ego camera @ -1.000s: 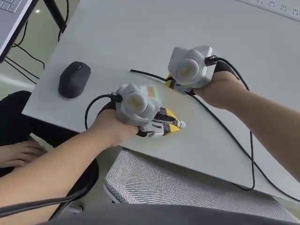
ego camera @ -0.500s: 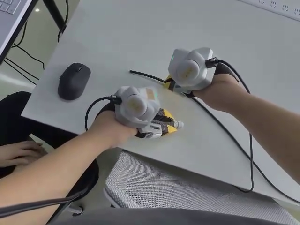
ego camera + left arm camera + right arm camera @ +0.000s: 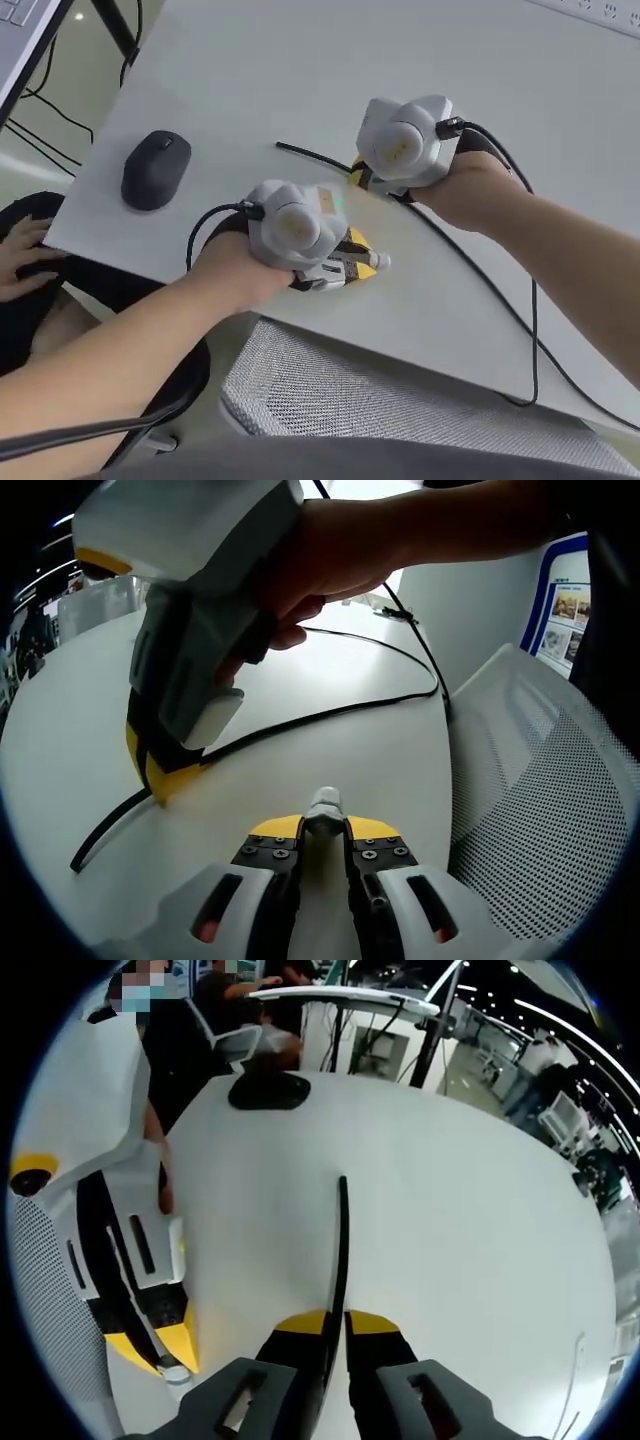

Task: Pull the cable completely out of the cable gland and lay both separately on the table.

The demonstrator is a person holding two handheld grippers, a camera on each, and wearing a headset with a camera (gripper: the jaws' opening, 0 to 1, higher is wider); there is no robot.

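I am at work in an open-plan office. I sit at a wide white desk (image 3: 300, 60), with a black computer mouse (image 3: 156, 169) lying near its left edge and a white power strip (image 3: 600, 10) along its far edge. A white mesh office chair (image 3: 340, 395) stands just off its near edge. A silver keyboard (image 3: 18, 20) sits past its far-left corner. Well beyond the desk is another white-topped table (image 3: 340, 998) with a person beside it, under long strip ceiling lights (image 3: 565, 1025).

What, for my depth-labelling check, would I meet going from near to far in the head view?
chair → left gripper → right gripper → power strip. The mouse is left out: it overlaps the grippers in depth.
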